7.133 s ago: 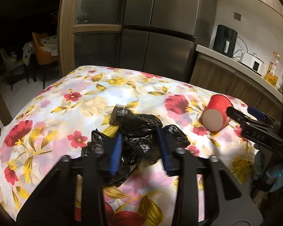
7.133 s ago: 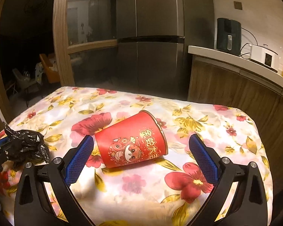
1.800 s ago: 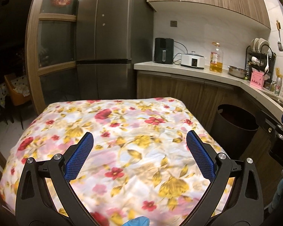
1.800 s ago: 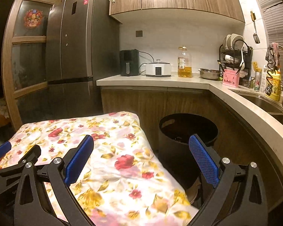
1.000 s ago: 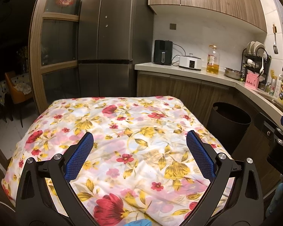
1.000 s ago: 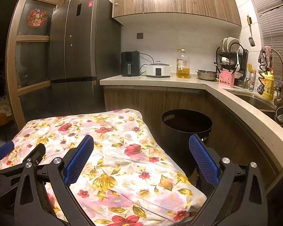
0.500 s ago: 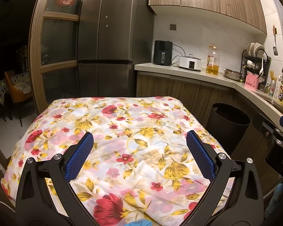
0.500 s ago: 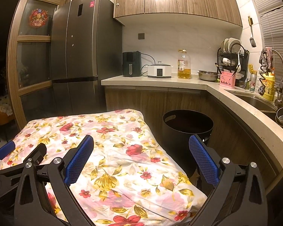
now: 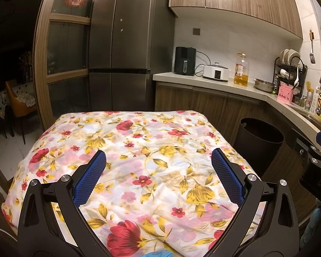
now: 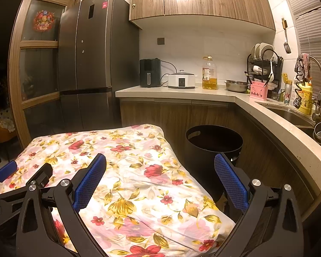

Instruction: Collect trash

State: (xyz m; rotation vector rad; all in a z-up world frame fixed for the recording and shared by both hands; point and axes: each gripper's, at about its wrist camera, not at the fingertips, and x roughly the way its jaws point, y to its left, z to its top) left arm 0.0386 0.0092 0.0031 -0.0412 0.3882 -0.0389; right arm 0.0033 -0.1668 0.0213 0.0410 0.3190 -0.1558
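Left gripper [image 9: 158, 171] released, blue pads spread wide above the floral tablecloth [image 9: 139, 150], nothing between them; right gripper [image 10: 160, 177] likewise released and empty, over the cloth's right edge. Black trash bin [image 10: 214, 141] on the floor just beside the table, against the counter cabinets; its inside too dark to make out. Legible writing: "DAS" on the right gripper body, cut off at the left-wrist frame edge; fridge [image 10: 92, 53] stickers and oil bottle [image 10: 209, 72] label too small to read. Blue glove scrap [image 9: 158, 253] at bottom edge, mostly cropped.
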